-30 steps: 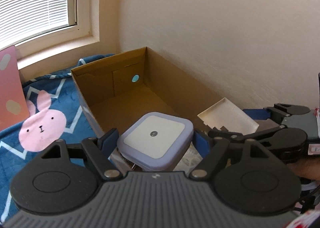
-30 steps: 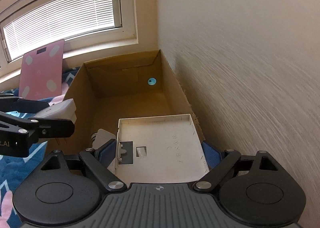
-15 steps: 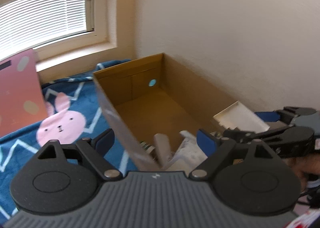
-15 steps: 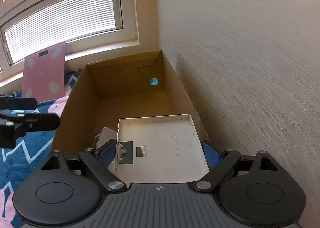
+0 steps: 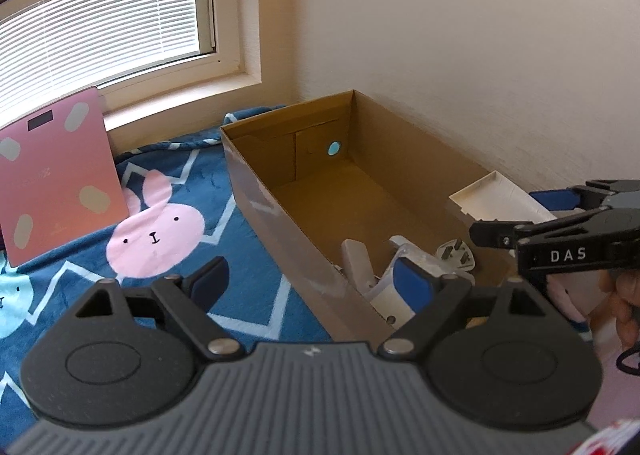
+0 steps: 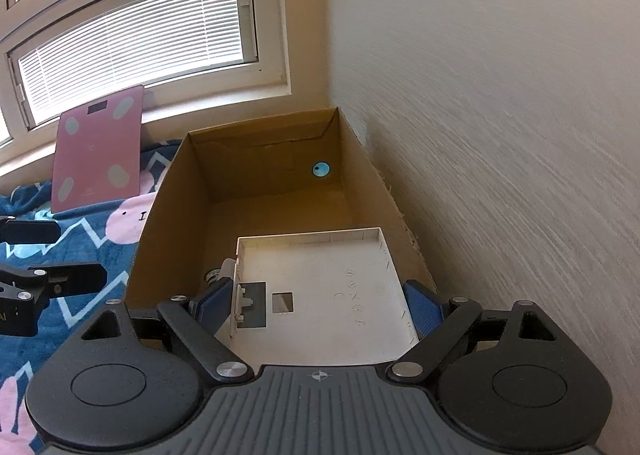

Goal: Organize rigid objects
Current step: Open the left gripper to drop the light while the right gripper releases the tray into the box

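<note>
While the left gripper (image 5: 310,281) is being held with its jaws spread and empty over the near wall of the box (image 5: 280,223), white parts (image 5: 384,279) are lying inside at the near end. From the right wrist, the tray (image 6: 320,295) is being clamped by the right gripper (image 6: 320,305) above the box (image 6: 160,227).

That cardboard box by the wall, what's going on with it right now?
A person is sorting hard items into the cardboard box with a claw in each hand. The right claw is shut on a flat white plastic panel, holding it over the near end of the box. The left claw is open and holds nothing. A few white plastic pieces already lie in the near end. A pink scale leans under the window, outside the box.
</note>
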Available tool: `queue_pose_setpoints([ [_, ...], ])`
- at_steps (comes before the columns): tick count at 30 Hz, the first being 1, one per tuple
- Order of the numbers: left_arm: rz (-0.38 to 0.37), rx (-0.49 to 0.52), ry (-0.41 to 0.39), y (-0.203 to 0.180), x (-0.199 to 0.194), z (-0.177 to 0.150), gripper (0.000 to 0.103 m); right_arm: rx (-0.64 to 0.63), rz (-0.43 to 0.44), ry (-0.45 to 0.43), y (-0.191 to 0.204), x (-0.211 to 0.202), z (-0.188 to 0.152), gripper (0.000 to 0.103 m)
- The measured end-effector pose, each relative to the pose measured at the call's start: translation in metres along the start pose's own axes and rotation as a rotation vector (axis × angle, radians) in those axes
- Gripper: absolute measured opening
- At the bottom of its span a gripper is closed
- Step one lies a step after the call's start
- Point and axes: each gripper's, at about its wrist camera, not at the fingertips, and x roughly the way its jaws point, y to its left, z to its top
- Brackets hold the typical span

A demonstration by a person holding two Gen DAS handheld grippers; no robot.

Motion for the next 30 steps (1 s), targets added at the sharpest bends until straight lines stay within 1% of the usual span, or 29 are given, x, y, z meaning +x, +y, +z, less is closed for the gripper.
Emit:
queue_pose_setpoints([
  [13, -0.003, -0.006, 0.011, 0.005, 0.001, -0.003, 0.086, -0.01, 0.002, 0.005, 0.004, 0.006, 0.001, 0.087],
  [24, 0.008, -0.022, 0.002, 0.014, 0.0, -0.005, 0.086, -0.016, 0.0, 0.007, 0.004, 0.012, 0.005, 0.087],
  [29, 0.018, -0.039, 0.001, 0.023, -0.001, -0.008, 0.086, -0.002, 0.016, -0.002, 0.004, 0.017, 0.008, 0.087],
  [30, 0.019, -0.043, 0.001, 0.025, -0.002, -0.008, 0.086, -0.001, 0.031, -0.005, 0.004, 0.018, 0.009, 0.087],
])
